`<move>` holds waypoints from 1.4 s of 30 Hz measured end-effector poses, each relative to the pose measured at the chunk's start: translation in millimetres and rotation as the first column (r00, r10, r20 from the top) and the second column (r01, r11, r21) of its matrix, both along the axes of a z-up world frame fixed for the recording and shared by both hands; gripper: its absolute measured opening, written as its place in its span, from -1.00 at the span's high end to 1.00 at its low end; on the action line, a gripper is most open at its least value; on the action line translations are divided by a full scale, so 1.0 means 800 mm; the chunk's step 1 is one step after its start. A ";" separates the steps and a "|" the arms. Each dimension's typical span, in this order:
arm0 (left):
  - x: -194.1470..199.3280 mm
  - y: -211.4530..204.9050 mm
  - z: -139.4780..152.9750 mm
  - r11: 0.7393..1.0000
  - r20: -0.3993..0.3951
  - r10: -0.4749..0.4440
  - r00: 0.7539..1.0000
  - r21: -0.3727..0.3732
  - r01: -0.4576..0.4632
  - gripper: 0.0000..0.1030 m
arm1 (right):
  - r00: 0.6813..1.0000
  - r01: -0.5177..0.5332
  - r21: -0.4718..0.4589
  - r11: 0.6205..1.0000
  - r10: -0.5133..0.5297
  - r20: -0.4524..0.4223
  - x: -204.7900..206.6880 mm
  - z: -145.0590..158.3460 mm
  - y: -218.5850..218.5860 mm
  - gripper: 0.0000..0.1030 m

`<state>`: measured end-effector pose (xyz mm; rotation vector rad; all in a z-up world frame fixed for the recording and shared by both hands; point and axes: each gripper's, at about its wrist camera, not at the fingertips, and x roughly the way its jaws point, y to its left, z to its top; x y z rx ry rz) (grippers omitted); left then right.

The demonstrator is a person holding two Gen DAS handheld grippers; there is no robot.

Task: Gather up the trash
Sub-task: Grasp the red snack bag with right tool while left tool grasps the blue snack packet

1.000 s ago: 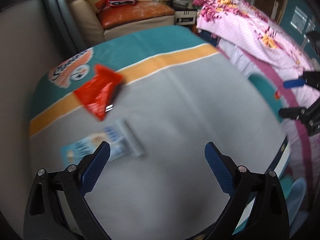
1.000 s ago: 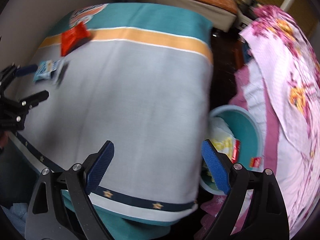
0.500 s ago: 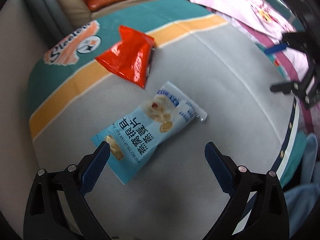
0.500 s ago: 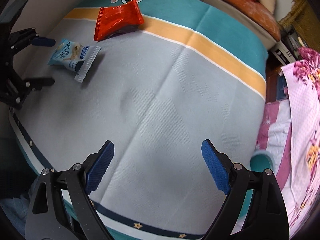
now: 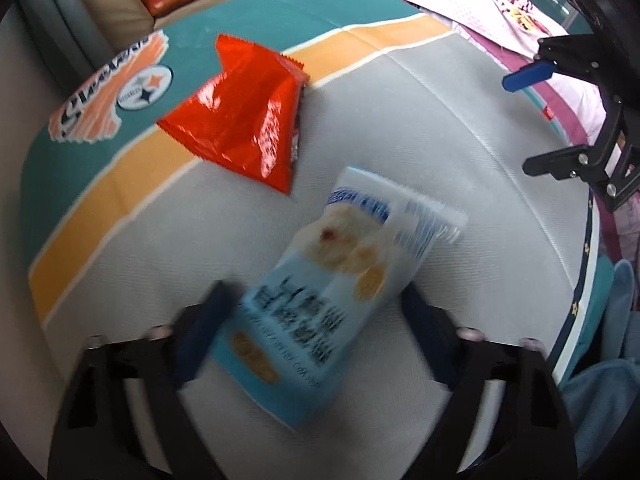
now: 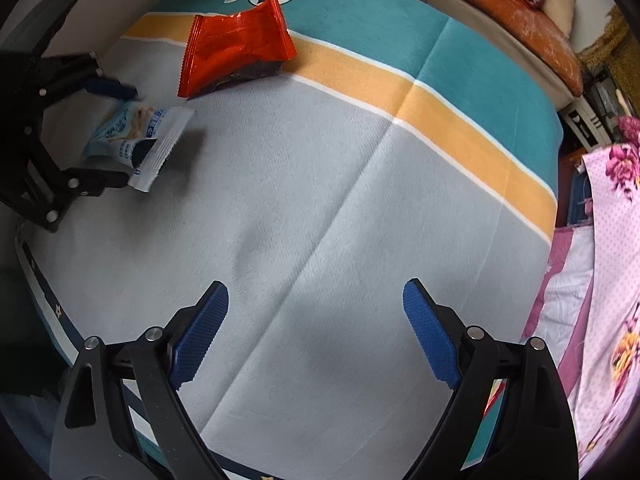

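Note:
A light blue snack wrapper [image 5: 340, 280] lies on the grey cloth; it also shows in the right wrist view [image 6: 136, 136]. My left gripper [image 5: 312, 332] is open, with one jaw on each side of the wrapper's near end, blurred by motion. A red foil wrapper [image 5: 244, 120] lies just beyond it on the orange stripe, also in the right wrist view [image 6: 232, 48]. My right gripper [image 6: 316, 332] is open and empty above the middle of the cloth, far from both wrappers. It appears in the left wrist view [image 5: 560, 116] at the right.
The table is covered by a grey, orange and teal Steelers cloth [image 6: 360, 184]. A sofa with an orange cushion [image 6: 516, 28] stands behind. A pink floral sheet [image 6: 608, 280] hangs at the right. Blue fabric [image 5: 608, 380] lies below the table's near edge.
My left gripper has moved forward and down, so the blue wrapper now lies between its jaws. My right gripper has swung left and farther over the cloth, towards the wrappers.

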<state>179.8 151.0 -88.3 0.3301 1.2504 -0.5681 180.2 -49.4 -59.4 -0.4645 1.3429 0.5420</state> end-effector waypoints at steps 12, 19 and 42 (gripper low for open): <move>-0.027 0.082 0.038 0.952 0.083 0.304 0.949 -0.065 -0.299 0.06 | 0.884 -0.425 -0.115 0.898 0.439 0.158 0.018 0.036 0.103 -0.65; -0.020 0.141 0.053 0.890 0.083 0.453 0.888 -0.103 -0.444 0.05 | 0.731 -0.648 -0.184 0.739 0.671 0.121 0.051 0.034 0.188 -0.65; -0.001 0.147 0.023 0.863 0.038 0.501 0.865 -0.096 -0.496 0.05 | 0.917 -0.398 0.044 0.916 0.399 -0.009 0.165 -0.022 0.176 0.17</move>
